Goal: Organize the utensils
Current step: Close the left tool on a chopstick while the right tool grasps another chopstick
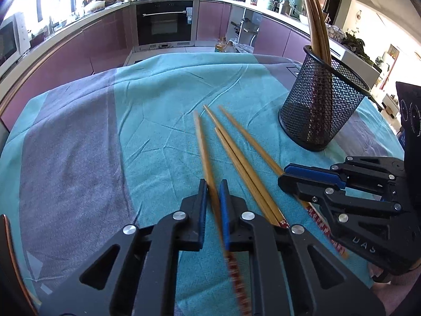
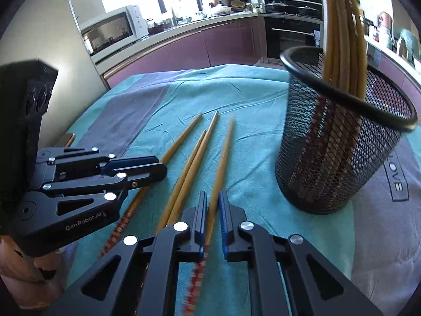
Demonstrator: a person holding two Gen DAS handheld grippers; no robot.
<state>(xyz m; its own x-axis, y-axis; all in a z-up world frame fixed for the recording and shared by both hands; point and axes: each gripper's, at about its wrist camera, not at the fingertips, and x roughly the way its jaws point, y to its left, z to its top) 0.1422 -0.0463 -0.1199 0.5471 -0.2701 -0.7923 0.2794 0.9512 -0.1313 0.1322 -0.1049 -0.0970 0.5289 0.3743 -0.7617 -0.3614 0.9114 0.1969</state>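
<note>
Four bamboo chopsticks with red patterned handles lie fanned on a teal and grey cloth (image 1: 79,137). My left gripper (image 1: 213,184) is shut on the leftmost chopstick (image 1: 202,142), which shows blurred between the blue pads. In the right wrist view, my right gripper (image 2: 213,194) is shut on the rightmost chopstick (image 2: 223,158). The two middle chopsticks (image 1: 236,155) lie side by side between the grippers, untouched. A black mesh holder (image 1: 321,110) stands upright at the right with several chopsticks (image 1: 315,26) in it. Each view shows the other gripper side-on: the right gripper (image 1: 285,175), the left gripper (image 2: 163,168).
The cloth covers a table whose far edge drops toward the kitchen floor. Purple cabinets, an oven (image 1: 165,21) and a microwave (image 2: 113,31) line the walls beyond. A person's hand (image 2: 15,263) holds the left gripper at the lower left.
</note>
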